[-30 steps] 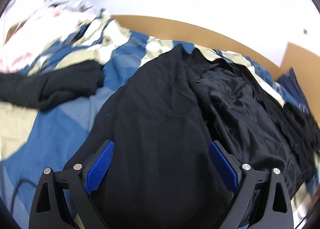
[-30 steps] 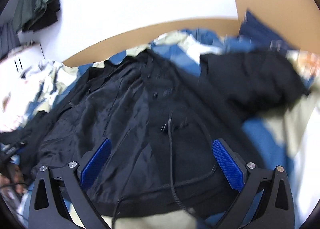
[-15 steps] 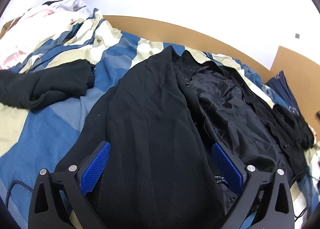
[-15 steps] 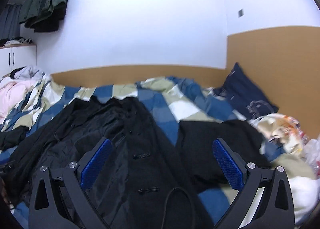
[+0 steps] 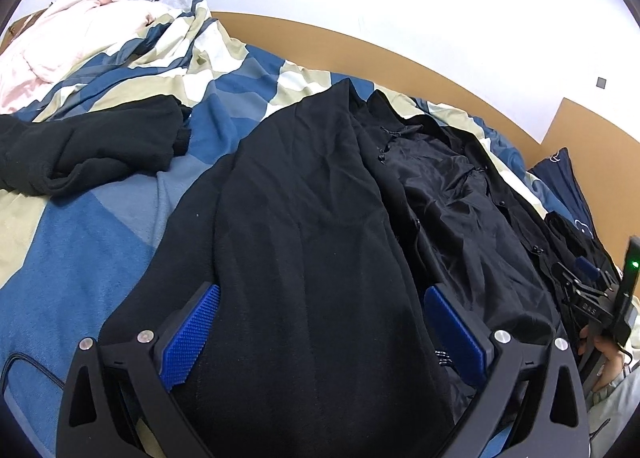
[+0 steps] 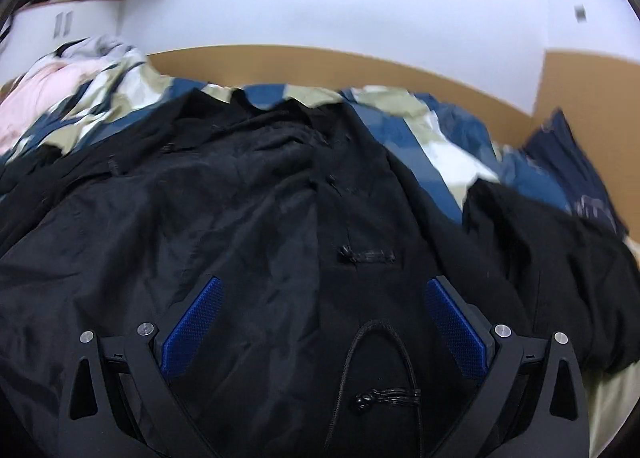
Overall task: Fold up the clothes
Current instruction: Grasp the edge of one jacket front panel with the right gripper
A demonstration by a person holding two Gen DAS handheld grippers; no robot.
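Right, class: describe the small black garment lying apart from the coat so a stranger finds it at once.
Start at the checked quilt on the bed. Left of the big open coat lies a rumpled black garment. It is smaller and matte, with no shiny lining or toggles.

I see a bed (image 5: 100, 242) covered by a checked blue, beige and white duvet (image 5: 224, 98). A black coat (image 5: 320, 238) lies spread open across it, lining up. To its left a crumpled black garment (image 5: 88, 150) rests apart; pale pink bedding (image 5: 60, 46) heaps at the far left; a navy pillow (image 5: 560, 178) sits at the right.
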